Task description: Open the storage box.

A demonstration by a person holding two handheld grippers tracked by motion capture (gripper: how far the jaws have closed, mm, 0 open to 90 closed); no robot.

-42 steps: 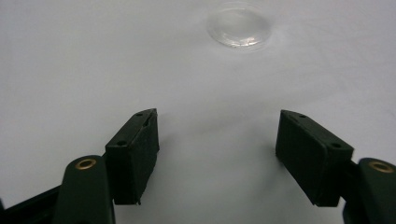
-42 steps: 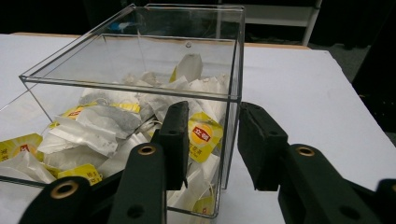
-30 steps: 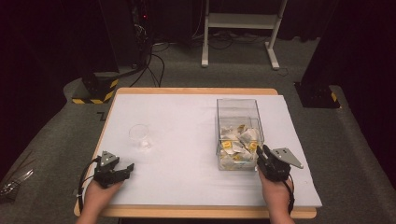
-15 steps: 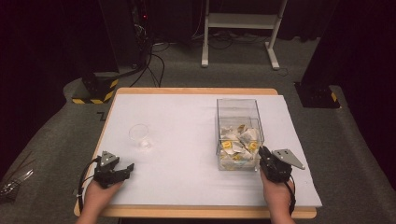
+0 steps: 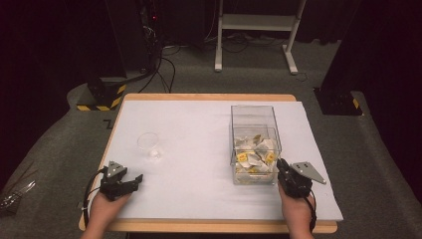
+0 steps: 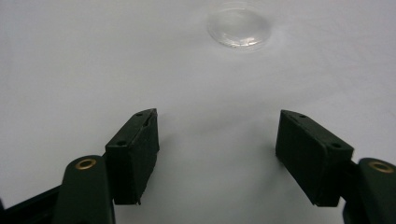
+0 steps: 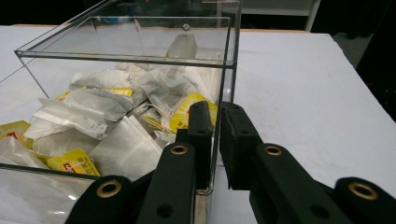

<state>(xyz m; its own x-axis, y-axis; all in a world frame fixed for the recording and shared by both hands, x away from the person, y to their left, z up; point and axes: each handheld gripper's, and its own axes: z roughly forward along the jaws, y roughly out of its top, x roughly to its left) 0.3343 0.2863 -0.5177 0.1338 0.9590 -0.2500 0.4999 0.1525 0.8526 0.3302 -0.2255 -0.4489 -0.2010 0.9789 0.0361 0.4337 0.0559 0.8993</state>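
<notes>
A white-covered counter (image 5: 199,129) seen from above. The right gripper (image 5: 291,180) sits at the near right corner of a clear plastic box (image 5: 254,142) filled with tea bags (image 7: 116,116) — its jaws are nearly pressed together, just beside the box's wall, with nothing between them. The left gripper (image 5: 119,184) rests near the counter's front left edge, jaws spread wide and empty, pointing toward a small clear cup (image 6: 239,29) well ahead.
</notes>
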